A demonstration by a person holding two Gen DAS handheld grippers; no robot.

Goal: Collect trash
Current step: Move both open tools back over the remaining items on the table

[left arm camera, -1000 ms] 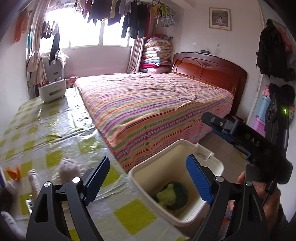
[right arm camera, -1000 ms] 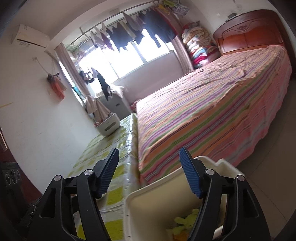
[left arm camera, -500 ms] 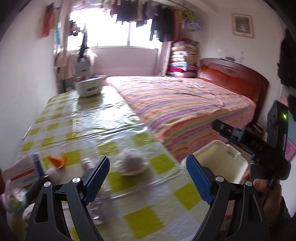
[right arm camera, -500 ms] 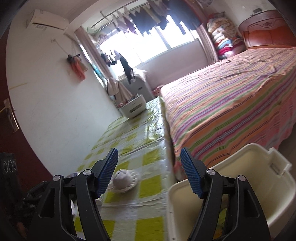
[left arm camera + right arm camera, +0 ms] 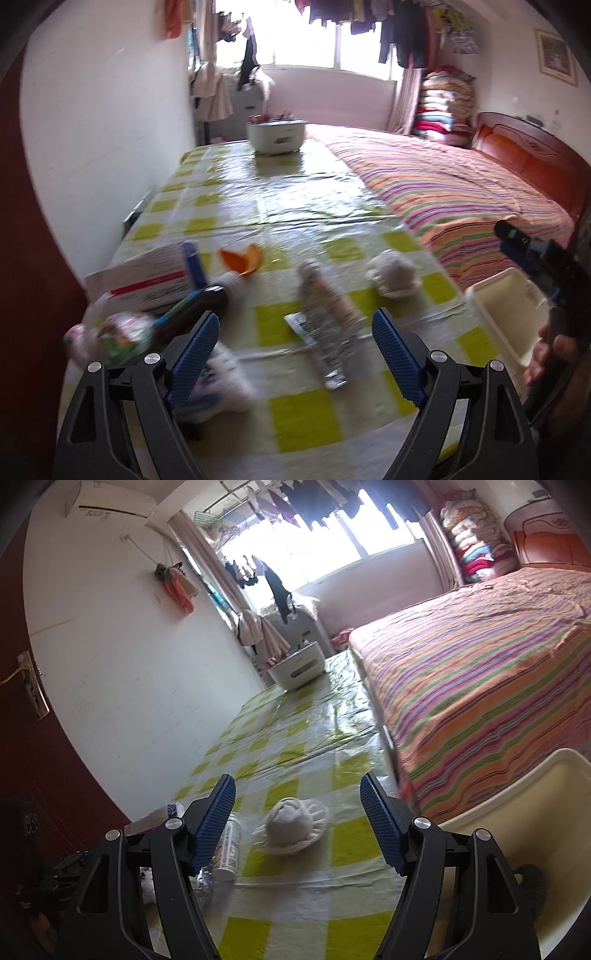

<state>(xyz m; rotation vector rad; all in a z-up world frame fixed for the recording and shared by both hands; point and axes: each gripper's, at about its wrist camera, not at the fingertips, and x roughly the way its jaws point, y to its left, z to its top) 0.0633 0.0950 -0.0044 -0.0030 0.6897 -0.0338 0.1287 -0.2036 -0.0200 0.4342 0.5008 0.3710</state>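
Trash lies on the yellow-checked table (image 5: 295,199): a crumpled white tissue wad (image 5: 392,273) (image 5: 291,821), a long silvery snack wrapper (image 5: 327,321) (image 5: 229,843), an orange peel (image 5: 242,260), a dark bottle (image 5: 201,304), a white-and-red carton (image 5: 147,278) and a crinkled packet (image 5: 114,334). A cream bin (image 5: 506,315) (image 5: 517,812) stands off the table's right edge, with something green inside. My left gripper (image 5: 291,347) hovers open above the wrapper. My right gripper (image 5: 297,823) is open, with the tissue wad seen between its fingers, farther off.
A bed with a striped cover (image 5: 450,184) runs along the table's right side. A white basket (image 5: 276,134) sits at the table's far end. A white wall (image 5: 103,129) borders the left. The right gripper's body and the person's hand (image 5: 550,343) show beside the bin.
Both views have swung left, from the bin to the table. The bin slid to the right edge of each view, and the wrapper, bottle and carton came into sight.
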